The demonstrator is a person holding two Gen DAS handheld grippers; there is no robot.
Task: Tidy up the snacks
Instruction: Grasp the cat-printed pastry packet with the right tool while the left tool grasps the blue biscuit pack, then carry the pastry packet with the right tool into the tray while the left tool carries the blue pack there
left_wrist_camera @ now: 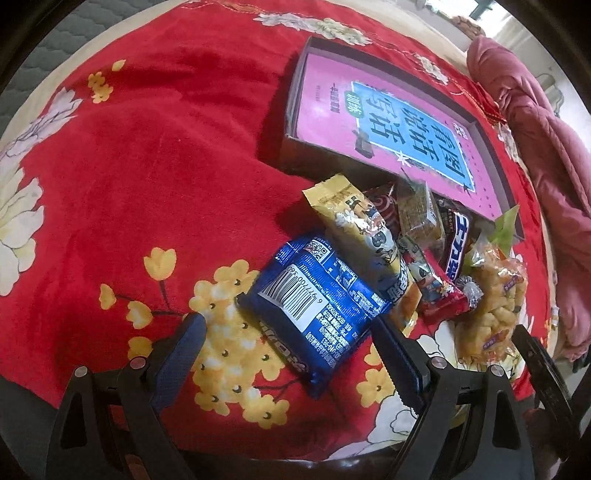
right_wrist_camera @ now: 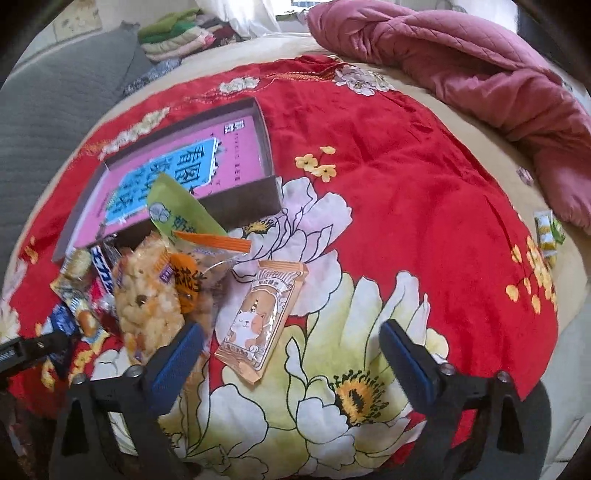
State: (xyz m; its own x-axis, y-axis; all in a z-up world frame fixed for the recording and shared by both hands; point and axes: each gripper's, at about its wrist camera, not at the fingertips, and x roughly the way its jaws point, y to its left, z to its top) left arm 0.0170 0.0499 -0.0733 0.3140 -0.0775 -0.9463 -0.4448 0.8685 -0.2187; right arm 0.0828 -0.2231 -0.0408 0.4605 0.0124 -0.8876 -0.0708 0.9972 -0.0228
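A pile of snack packets lies on a red flowered cloth beside a shallow brown box (left_wrist_camera: 295,110) that holds a pink book (left_wrist_camera: 369,122). My left gripper (left_wrist_camera: 291,332) is open, its fingers either side of a blue packet (left_wrist_camera: 314,302); I cannot tell if they touch it. Behind it lie a yellow cartoon packet (left_wrist_camera: 362,229) and a clear bag of puffed snack (left_wrist_camera: 495,302). My right gripper (right_wrist_camera: 291,343) is open and empty just above an orange cat packet (right_wrist_camera: 258,325). The puffed snack bag (right_wrist_camera: 147,299), a green packet (right_wrist_camera: 181,214) and the box (right_wrist_camera: 243,199) show in the right wrist view.
A pink quilted blanket (right_wrist_camera: 461,62) lies bunched at the far right of the bed. Folded clothes (right_wrist_camera: 177,33) are stacked at the back. Small yellow-green packets (right_wrist_camera: 546,232) lie apart at the cloth's right edge. A grey cushion (right_wrist_camera: 48,122) is at the left.
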